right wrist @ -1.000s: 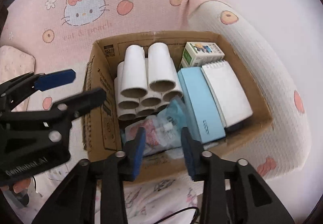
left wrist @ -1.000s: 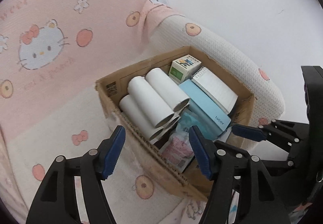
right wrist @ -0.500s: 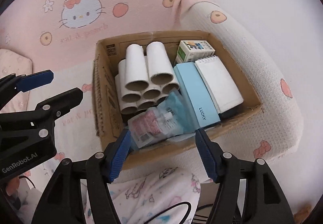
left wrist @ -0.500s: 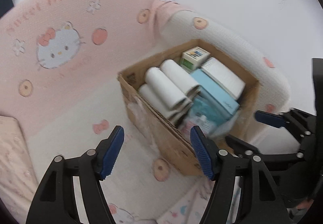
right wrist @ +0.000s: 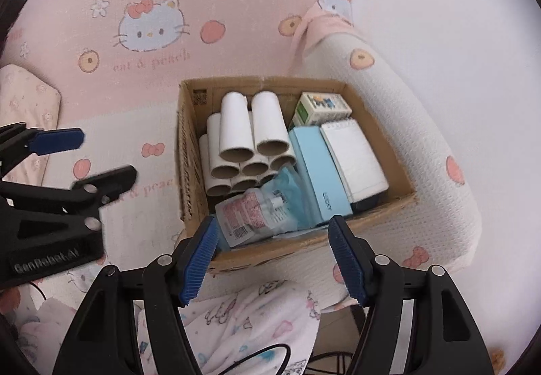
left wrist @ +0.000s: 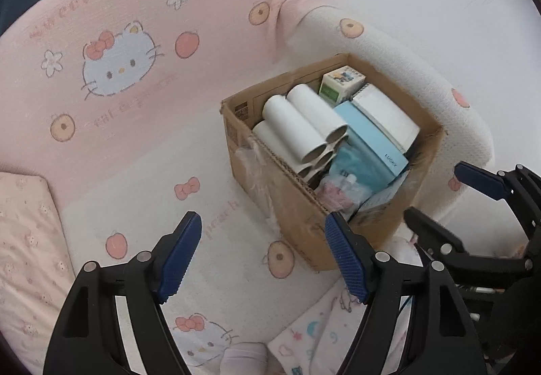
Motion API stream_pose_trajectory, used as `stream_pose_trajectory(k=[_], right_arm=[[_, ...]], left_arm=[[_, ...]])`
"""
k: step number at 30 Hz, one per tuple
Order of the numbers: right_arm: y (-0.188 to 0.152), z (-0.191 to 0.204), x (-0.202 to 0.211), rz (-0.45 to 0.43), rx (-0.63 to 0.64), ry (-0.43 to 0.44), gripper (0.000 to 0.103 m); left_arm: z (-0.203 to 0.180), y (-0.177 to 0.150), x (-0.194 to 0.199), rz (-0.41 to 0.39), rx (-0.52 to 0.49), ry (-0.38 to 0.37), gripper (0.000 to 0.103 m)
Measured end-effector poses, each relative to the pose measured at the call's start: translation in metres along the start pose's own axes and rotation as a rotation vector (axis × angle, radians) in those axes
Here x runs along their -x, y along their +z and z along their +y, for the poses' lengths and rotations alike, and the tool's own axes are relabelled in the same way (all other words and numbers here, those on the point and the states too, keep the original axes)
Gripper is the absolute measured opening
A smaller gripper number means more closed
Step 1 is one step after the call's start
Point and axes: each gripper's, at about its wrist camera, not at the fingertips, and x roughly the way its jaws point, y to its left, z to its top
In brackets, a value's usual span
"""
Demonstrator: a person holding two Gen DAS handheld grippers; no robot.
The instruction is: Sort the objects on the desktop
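Cardboard box [right wrist: 304,248] packed, both grippers [right wrist: 274,260] wide, empty

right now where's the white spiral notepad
In the right wrist view, the white spiral notepad lies at the right side of the brown cardboard box, beside the light blue box, just below the small green-and-white carton.

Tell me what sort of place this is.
Probably a home living room or bedroom: a small sofa in a pink cartoon-cat cover fills the view, with a printed blanket at its front edge and a cardboard box of household odds and ends on the seat.
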Motion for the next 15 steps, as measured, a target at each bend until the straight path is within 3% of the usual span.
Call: stream_pose_trajectory(k=[6, 12, 15], right_arm=[[0.000, 0.011, 0.015, -0.044, 0.055, -0.013, 0.070], [0.001, 0.015, 0.016, -0.048, 0.066, -0.018, 0.070], [0.001, 0.016, 0.013, -0.039, 0.066, -0.016, 0.070]], left_arm=[[-0.006, 0.002, 0.010, -0.042, -0.042, 0.019, 0.080], [-0.002, 0.001, 0.006, -0.021, -0.023, -0.014, 0.081], [-0.002, 0.000, 0.005, -0.015, -0.024, 0.013, 0.081]])
